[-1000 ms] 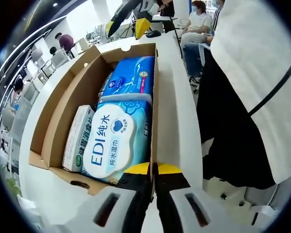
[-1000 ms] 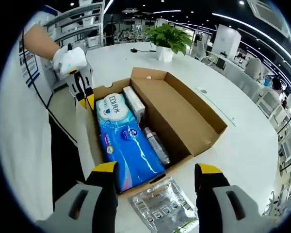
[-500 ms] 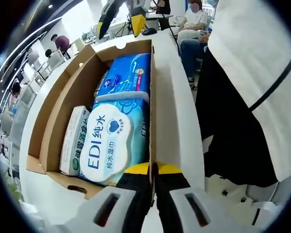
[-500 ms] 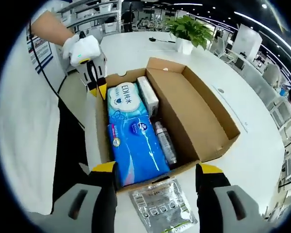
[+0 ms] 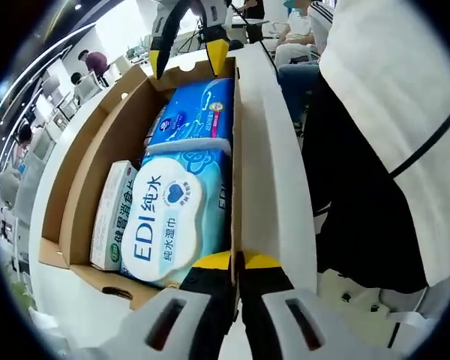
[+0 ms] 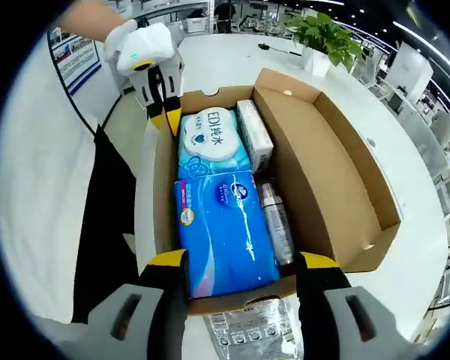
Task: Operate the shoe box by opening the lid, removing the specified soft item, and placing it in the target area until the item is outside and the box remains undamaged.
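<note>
While gripping the near wall of the shoe box point(image 5: 236, 187), left gripper point(image 5: 237, 264) fingers pressed together on the cardboard edge, yellow tips touching. Seen in the right gripper view as left gripper point(image 6: 163, 120) at the far end of the shoe box point(image 6: 337, 172), held by a white-gloved hand point(image 6: 142, 46). Lid folded back and lying open along one long side. Packed inside: white-topped wet wipes pack point(image 5: 169, 221) beside a narrow white and green carton point(image 5: 112, 217), with a blue tissue pack point(image 5: 202, 116) just beyond it. From the right gripper view: wet wipes pack point(image 6: 212, 140) at the far end, blue tissue pack point(image 6: 225, 229) nearer, a slim bottle point(image 6: 276, 225) lying between tissue pack and box wall, carton point(image 6: 255, 137) next to the wipes. Right gripper point(image 6: 242, 264) fingers spread wide, straddling the box's near end, holding nothing. Silvery foil pouch point(image 6: 251, 330) flat on the white surface point(image 6: 225, 64) just outside that end. Potted plant point(image 6: 322, 41) well apart on the surface.
</note>
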Action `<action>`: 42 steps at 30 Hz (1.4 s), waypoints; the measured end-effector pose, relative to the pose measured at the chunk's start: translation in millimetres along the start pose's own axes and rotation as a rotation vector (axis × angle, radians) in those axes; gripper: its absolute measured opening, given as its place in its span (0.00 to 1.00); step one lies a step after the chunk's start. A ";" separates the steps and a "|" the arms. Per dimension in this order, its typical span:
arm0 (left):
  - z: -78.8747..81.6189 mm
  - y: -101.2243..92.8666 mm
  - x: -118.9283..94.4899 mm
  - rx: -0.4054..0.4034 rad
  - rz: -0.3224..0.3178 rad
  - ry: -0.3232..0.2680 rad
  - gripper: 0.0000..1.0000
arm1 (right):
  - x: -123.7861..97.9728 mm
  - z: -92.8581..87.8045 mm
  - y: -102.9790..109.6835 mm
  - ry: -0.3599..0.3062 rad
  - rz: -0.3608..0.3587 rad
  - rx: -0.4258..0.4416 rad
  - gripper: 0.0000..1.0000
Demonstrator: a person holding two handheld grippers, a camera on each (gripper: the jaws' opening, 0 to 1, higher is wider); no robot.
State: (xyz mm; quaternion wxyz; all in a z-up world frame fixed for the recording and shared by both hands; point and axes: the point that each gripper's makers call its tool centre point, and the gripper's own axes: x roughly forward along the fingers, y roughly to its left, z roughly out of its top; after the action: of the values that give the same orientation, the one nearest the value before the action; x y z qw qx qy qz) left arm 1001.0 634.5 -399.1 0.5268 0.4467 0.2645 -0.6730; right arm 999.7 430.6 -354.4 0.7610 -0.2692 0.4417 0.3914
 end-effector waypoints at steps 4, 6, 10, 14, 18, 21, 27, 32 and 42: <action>0.3 0.7 -0.3 0.002 0.013 -0.001 0.02 | 1.7 2.7 4.6 -0.005 0.031 0.011 0.58; 0.5 0.7 -0.5 0.001 0.013 -0.002 0.02 | 4.8 2.9 7.3 -0.001 0.044 0.000 0.59; 1.1 0.9 -0.9 -0.001 0.012 -0.003 0.02 | 13.1 0.6 12.8 0.033 0.082 0.004 0.60; 0.4 1.1 -0.5 -0.003 0.009 -0.001 0.02 | 24.6 -2.8 12.0 0.055 0.104 -0.005 0.60; 1.7 0.8 -1.2 0.002 0.015 -0.004 0.02 | 25.1 0.4 10.4 0.054 0.115 0.003 0.60; 2.7 0.7 -1.6 0.003 0.021 -0.006 0.02 | 28.2 -1.7 15.5 0.068 0.135 0.005 0.62; 3.4 0.5 -1.9 0.002 0.021 -0.005 0.02 | 33.6 -4.8 16.6 0.099 0.133 -0.014 0.62; 1.5 1.0 -0.7 0.001 0.022 -0.004 0.02 | 40.4 -6.9 15.6 0.125 0.137 -0.008 0.62; 0.7 1.4 0.3 0.006 0.018 -0.003 0.02 | 40.1 -3.0 15.7 0.109 0.136 0.003 0.60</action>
State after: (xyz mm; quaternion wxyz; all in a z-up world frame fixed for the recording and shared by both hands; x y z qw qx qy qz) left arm 1002.1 633.3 -398.9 0.5318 0.4498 0.2578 -0.6697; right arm 997.3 451.3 -392.2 0.7080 -0.2584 0.5003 0.4262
